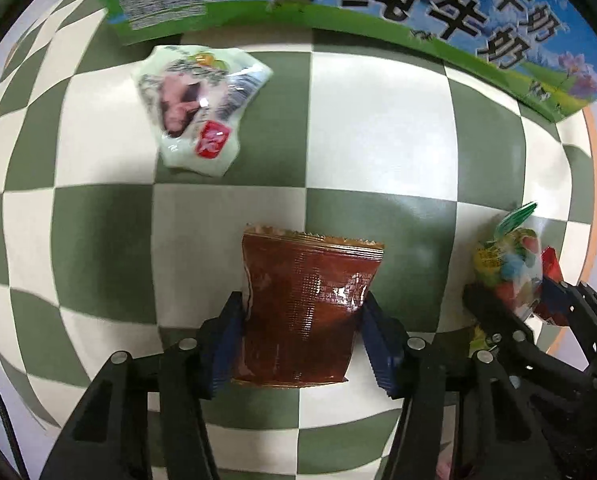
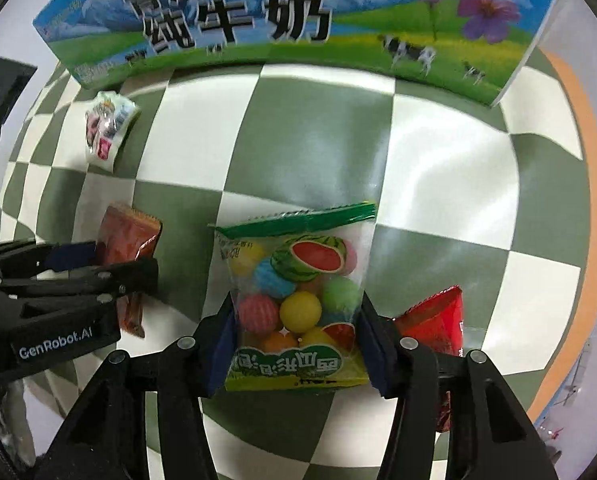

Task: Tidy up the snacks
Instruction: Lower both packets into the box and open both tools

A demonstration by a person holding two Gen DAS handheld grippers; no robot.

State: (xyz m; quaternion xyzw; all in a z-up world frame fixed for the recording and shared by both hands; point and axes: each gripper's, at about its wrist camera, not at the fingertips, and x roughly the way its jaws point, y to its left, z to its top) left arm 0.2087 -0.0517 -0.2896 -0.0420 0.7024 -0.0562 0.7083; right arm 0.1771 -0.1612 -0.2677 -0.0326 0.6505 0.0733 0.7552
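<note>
A brown foil snack packet (image 1: 310,280) lies over the green-and-white chequered cloth (image 1: 378,120), and my left gripper (image 1: 302,320) is shut on it, its blue pads pinching the packet's sides. A clear bag of coloured gum balls (image 2: 298,272) with a watermelon print sits between the pads of my right gripper (image 2: 298,320), which is shut on it. The two grippers point down side by side: the right gripper (image 1: 518,304) shows at the right edge of the left wrist view, the left gripper (image 2: 126,260) at the left of the right wrist view.
A large milk carton box (image 2: 298,20) stands along the far side of the cloth. A pale green snack packet (image 1: 194,108) lies near its left end. A red packet (image 2: 438,320) lies just right of the right gripper. The table's orange rim (image 2: 574,160) curves on the right.
</note>
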